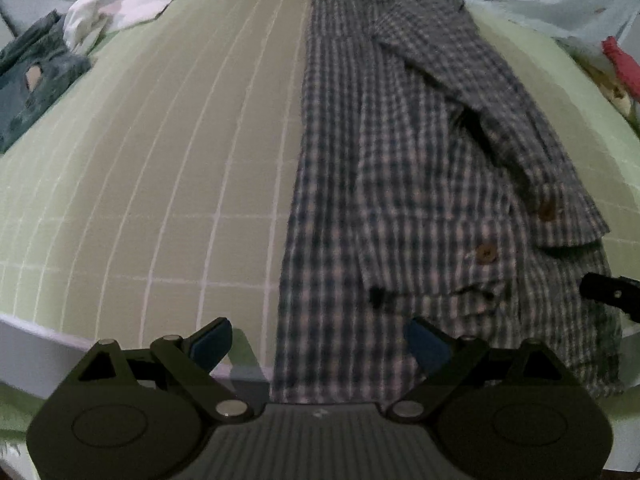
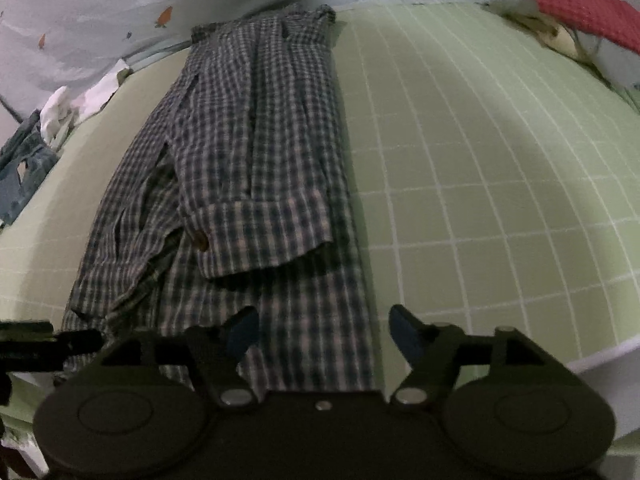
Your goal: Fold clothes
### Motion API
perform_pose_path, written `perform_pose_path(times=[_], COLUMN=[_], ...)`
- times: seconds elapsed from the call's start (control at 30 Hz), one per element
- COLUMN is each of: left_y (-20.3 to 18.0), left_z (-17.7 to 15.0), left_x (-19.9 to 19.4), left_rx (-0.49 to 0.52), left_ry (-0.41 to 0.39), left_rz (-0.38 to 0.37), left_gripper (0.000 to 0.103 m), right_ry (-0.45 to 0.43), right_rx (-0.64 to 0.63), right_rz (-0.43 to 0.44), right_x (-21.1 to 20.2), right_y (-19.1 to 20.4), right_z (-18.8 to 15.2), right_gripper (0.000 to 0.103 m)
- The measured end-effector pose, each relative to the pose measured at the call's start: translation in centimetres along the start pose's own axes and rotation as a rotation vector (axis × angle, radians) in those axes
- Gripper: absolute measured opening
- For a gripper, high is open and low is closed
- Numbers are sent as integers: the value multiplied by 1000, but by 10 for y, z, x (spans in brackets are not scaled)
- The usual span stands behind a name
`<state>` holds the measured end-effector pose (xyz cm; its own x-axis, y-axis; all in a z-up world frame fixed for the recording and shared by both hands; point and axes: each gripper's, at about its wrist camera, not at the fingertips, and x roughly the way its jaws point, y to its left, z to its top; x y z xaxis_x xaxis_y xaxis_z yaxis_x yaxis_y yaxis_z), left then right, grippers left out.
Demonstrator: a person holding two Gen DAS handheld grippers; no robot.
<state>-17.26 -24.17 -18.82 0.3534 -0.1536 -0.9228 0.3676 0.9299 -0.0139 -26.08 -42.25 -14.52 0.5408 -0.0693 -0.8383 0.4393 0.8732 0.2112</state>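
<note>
A dark blue and white checked shirt point(image 1: 380, 168) lies lengthwise on the green gridded mat point(image 1: 160, 160), folded into a long narrow strip with its sleeves laid on top. It also shows in the right wrist view point(image 2: 248, 152). My left gripper point(image 1: 320, 344) is open and empty, over the shirt's near left hem corner. My right gripper point(image 2: 324, 332) is open and empty, over the near right hem corner. The tip of the right gripper shows in the left wrist view point(image 1: 608, 292).
Blue jeans point(image 1: 32, 76) and a white cloth point(image 1: 116, 8) lie at the far left of the mat. A red cloth point(image 2: 588, 8) lies at the far right. The mat's white front edge point(image 1: 40, 344) runs near the grippers. A pale sheet point(image 2: 120, 8) hangs behind.
</note>
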Motion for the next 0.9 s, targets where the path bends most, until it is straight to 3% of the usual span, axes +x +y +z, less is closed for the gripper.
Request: perform_pose_path(times=[0.33, 0.37, 0.5, 0.6, 0.63, 0.67, 0.8, 0.9], left_y=[0, -3, -13, -15, -14, -11, -1, 0], left_z=[-17, -16, -20, -22, -21, -19, -7, 5], left_x=[-5, -5, -9, -14, -15, -16, -30, -51], left_rx=[6, 13, 67, 72, 63, 49, 6, 15], left_ry=[10, 7, -8, -23, -24, -22, -43, -110], left_rz=[-33, -35, -27, -26, -22, -30, -74, -78], left_gripper=[91, 86, 67, 41, 21, 12, 8, 7], right_ry=[38, 44, 72, 93, 96, 95, 68, 30], right_rx=[-8, -4, 5, 13, 15, 14, 18, 20], right_rz=[27, 31, 47, 83, 98, 108, 164, 208], right_x=[-4, -5, -8, -9, -9, -10, -21, -33], right_y=[0, 0, -2, -6, -8, -8, -8, -7], right_z=[-12, -12, -13, -14, -14, -13, 0, 17], right_gripper=[76, 71, 30, 5, 4, 3, 2, 2])
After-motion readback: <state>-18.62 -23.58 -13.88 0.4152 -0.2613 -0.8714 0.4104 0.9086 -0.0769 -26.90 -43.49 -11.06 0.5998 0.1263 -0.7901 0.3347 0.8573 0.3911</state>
